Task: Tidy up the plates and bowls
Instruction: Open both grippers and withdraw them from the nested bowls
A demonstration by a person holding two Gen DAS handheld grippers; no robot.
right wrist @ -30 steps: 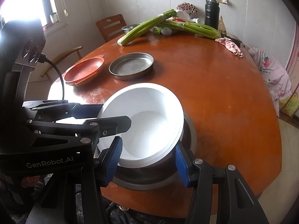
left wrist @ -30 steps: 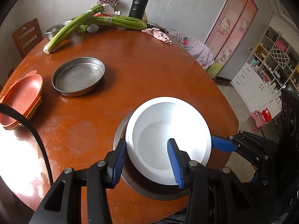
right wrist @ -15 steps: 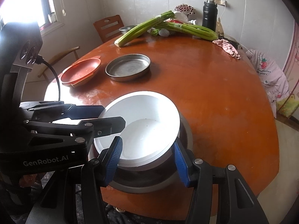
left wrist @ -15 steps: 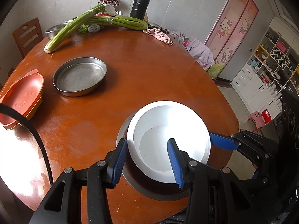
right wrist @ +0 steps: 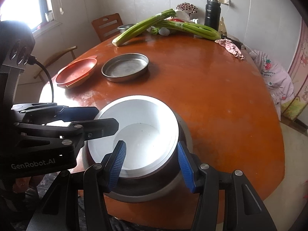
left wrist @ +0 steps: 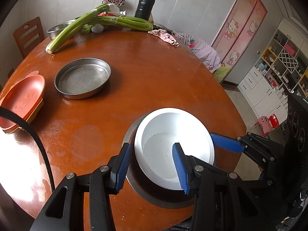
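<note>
A white bowl sits nested in a steel bowl near the front edge of the round wooden table. My left gripper straddles the white bowl's left wall, one blue pad outside the rim and one inside. A thin dark gap shows beside the outer pad. My right gripper straddles the right wall the same way, and its outer finger lies along the rim. Neither pair of pads visibly presses on the wall.
A flat steel pan and stacked orange plates lie at the table's left. Celery stalks, a small steel bowl, a black flask and a pink cloth line the far edge. A wooden chair stands behind.
The white bowl was raised and tilted above the steel bowl. It has sunk down into it and now sits level. Both grippers kept their place and jaw width.
</note>
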